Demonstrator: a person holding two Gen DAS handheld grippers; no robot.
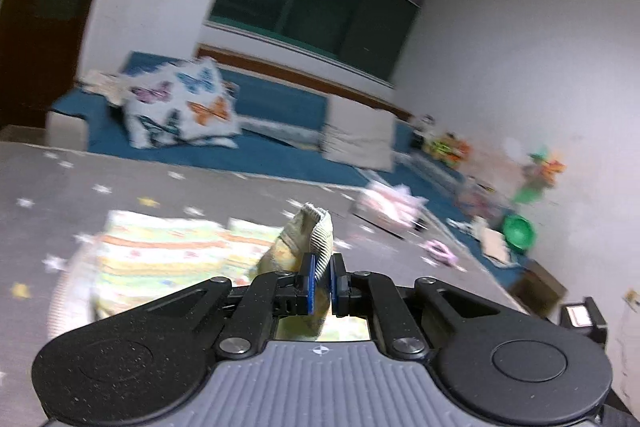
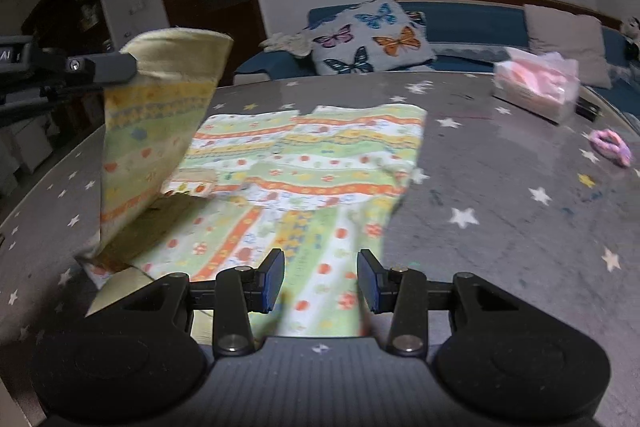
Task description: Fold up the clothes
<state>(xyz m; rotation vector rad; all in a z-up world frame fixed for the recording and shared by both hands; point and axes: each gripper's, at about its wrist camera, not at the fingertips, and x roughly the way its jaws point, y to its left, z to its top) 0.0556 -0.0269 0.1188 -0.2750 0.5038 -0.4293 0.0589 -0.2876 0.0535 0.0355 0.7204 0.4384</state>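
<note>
Right wrist view: the left tongs (image 2: 134, 67) pinch the shirt's (image 2: 304, 163) sleeve, lifted above the shirt. The right tongs (image 2: 320, 281) are wide. Lay the sleeve flat over the shirt.

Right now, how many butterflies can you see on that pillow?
5 on the butterfly pillow: blue top, purple left, orange right, black bottom middle, teal bottom left. More may hide on its back.

Star-patterned table (image 2: 500, 227) bears garment (image 2: 304, 171), tissue pack (image 2: 536, 87), scrunchie (image 2: 610, 146).
</note>
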